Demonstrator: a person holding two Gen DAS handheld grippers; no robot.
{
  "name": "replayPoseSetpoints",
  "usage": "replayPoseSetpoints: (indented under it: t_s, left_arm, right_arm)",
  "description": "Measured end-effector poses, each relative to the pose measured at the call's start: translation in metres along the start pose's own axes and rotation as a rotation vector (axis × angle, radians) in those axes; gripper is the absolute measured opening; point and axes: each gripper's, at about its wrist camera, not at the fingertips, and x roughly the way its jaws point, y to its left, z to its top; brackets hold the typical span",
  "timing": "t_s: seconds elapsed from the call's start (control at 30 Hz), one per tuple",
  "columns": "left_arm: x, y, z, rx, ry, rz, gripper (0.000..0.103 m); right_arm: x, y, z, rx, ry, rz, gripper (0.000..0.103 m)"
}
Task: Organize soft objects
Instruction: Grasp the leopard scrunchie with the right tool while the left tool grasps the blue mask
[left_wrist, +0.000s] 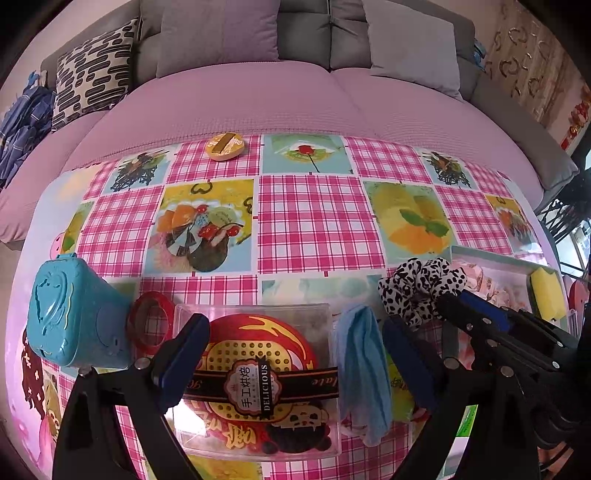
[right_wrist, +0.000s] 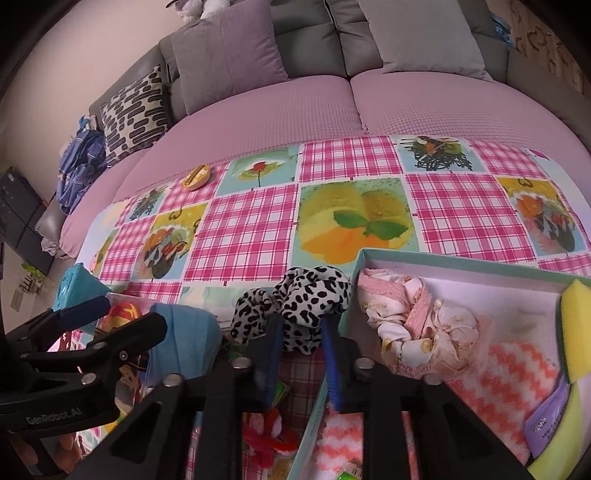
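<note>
A black-and-white leopard-print scrunchie (right_wrist: 314, 291) lies on the checked tablecloth, just left of a teal box (right_wrist: 461, 260). My right gripper (right_wrist: 301, 326) is shut on its near side, with the fabric pinched between the blue pads. In the left wrist view the scrunchie (left_wrist: 417, 284) sits at the right, with the right gripper (left_wrist: 454, 301) on it. The box holds a pink scrunchie (right_wrist: 413, 325), a coral zigzag sock (right_wrist: 509, 376) and a yellow sponge (right_wrist: 576, 325). My left gripper (left_wrist: 295, 350) is open above a clear plastic box (left_wrist: 258, 373), beside a light blue cloth (left_wrist: 364, 369).
A turquoise plastic case (left_wrist: 74, 314) and a red ring (left_wrist: 151, 325) stand at the left. A small yellow tin (left_wrist: 225, 146) sits at the table's far edge. Behind it is a sofa (left_wrist: 295, 99) with cushions. A red fluffy item (right_wrist: 266, 435) lies under my right gripper.
</note>
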Motion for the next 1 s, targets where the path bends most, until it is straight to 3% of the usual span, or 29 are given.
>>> replayPoseSetpoints:
  t_s: [0.17, 0.43, 0.5, 0.73, 0.8, 1.0]
  left_arm:
    - [0.0, -0.002, 0.0, 0.009, -0.003, 0.001, 0.095]
    - [-0.002, -0.009, -0.001, 0.042, -0.021, 0.011, 0.093]
    - [-0.004, -0.012, 0.0, 0.055, -0.03, 0.011, 0.083]
    - [-0.011, -0.029, 0.0, 0.127, -0.066, -0.023, 0.077]
    - [-0.011, -0.034, 0.0, 0.139, -0.066, -0.037, 0.062]
    - [-0.005, -0.043, -0.003, 0.166, -0.046, -0.055, 0.058]
  right_arm:
    - [-0.002, -0.001, 0.0, 0.004, -0.008, -0.009, 0.007]
    - [-0.033, 0.008, 0.007, -0.032, -0.073, -0.028, 0.007]
    - [-0.041, 0.01, 0.009, -0.041, -0.089, -0.034, 0.007]
    - [-0.051, 0.006, 0.011, -0.033, -0.107, -0.035, 0.007]
    - [-0.052, 0.004, 0.011, -0.028, -0.107, -0.034, 0.007]
    - [-0.054, 0.001, 0.011, -0.017, -0.11, -0.033, 0.007]
